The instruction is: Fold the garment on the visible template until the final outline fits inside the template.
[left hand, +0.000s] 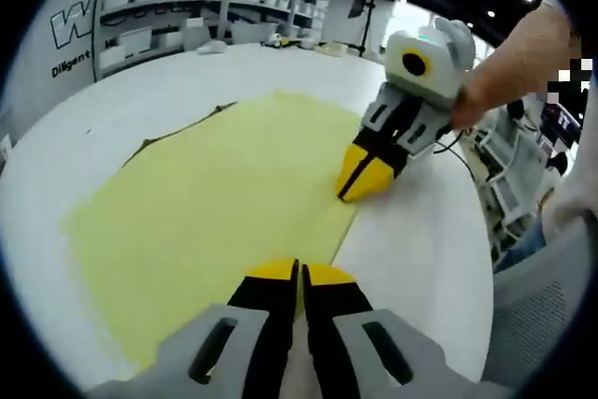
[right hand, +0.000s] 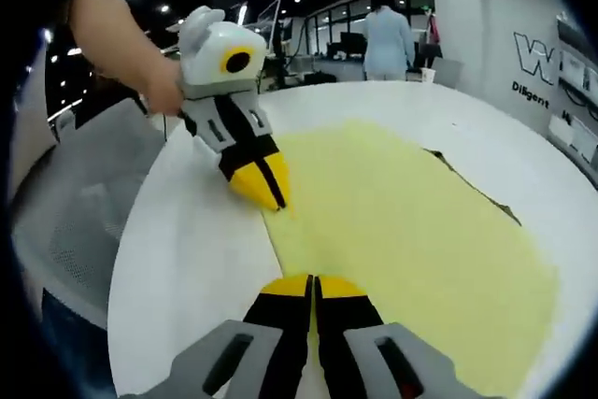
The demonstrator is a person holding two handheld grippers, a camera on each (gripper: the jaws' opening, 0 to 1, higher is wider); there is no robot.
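A pale yellow garment lies flat on the round white table. A thin dark strip peeks out along its far edge. My left gripper has its jaws together right on the garment's near edge, pinching it. Further along the same edge my right gripper is likewise shut on the cloth. A hand holds the right gripper, and another hand holds the left one.
Shelves with white bins stand beyond the table. A grey mesh chair sits close to the table's rim beside the grippers. A person stands far off at the back. Bare white tabletop surrounds the garment.
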